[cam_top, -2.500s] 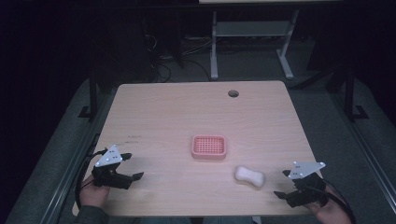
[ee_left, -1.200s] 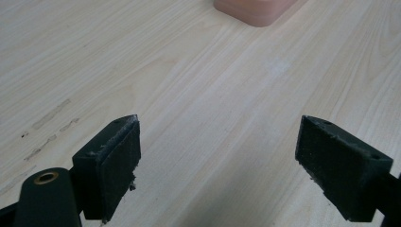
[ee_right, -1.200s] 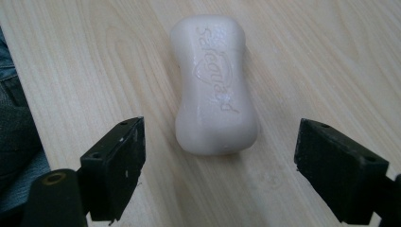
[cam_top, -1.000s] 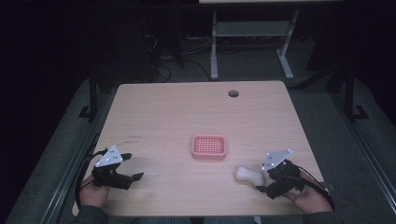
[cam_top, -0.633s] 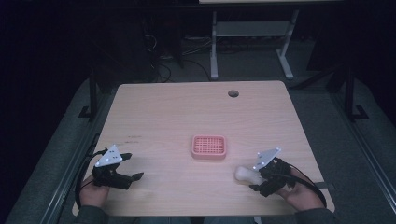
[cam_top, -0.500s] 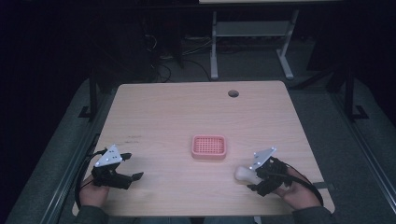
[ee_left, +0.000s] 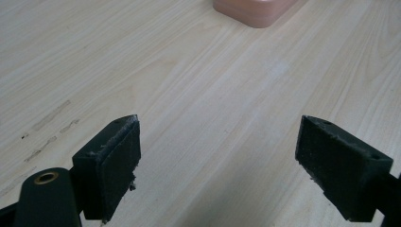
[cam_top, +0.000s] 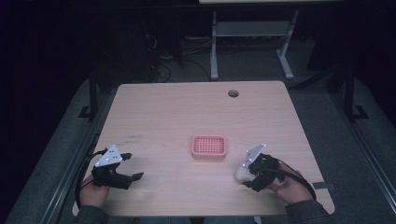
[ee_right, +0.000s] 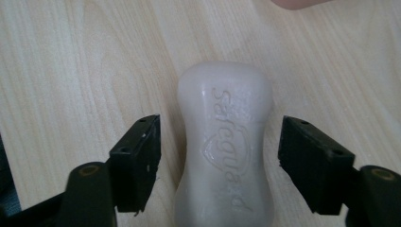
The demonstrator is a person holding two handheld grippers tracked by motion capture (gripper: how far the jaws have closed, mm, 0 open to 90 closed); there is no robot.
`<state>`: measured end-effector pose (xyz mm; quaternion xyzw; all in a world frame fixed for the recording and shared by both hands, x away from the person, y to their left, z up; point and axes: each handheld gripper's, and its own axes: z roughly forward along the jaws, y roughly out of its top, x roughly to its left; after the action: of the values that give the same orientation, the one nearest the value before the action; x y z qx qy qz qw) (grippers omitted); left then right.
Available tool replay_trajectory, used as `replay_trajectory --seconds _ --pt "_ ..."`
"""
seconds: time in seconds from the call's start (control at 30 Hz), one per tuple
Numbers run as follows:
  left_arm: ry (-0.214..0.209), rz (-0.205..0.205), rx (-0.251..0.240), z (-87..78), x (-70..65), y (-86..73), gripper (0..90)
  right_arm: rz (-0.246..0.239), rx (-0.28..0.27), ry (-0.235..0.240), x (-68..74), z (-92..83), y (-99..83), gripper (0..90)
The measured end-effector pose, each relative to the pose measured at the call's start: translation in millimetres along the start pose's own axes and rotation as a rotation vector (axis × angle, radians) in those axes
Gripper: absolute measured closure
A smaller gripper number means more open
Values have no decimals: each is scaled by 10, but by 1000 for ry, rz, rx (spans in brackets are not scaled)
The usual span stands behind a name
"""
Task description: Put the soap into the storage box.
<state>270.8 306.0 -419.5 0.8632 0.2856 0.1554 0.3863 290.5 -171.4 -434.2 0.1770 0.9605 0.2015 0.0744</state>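
Now right hand-held gripper (ee_right: pixel 217 161) closing around soap bar (ee_right: pixel 224 142), pads not touching; left hand-held gripper (ee_left: pixel 217 161) apart.

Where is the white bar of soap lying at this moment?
In the high view the soap lies on the table near its front right, a little right of and nearer than the pink dish. It sits between the jaws of the right gripper, not yet pinched.
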Motion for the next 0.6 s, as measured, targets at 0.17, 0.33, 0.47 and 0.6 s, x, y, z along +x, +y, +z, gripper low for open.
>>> replay_trajectory --seconds 0.17,0.33,0.47,0.6 --pt "1 6 3 0 0 2 148 0 18 -14 2 19 -16 389" --pt "1 7 6 2 -3 2 148 12 22 -21 -7 28 -46 410" --pt "1 6 5 4 -6 1 148 1 40 -19 -9 59 -43 433" --pt "3 9 8 0 -2 0 148 -10 44 -9 -13 71 -29 456"
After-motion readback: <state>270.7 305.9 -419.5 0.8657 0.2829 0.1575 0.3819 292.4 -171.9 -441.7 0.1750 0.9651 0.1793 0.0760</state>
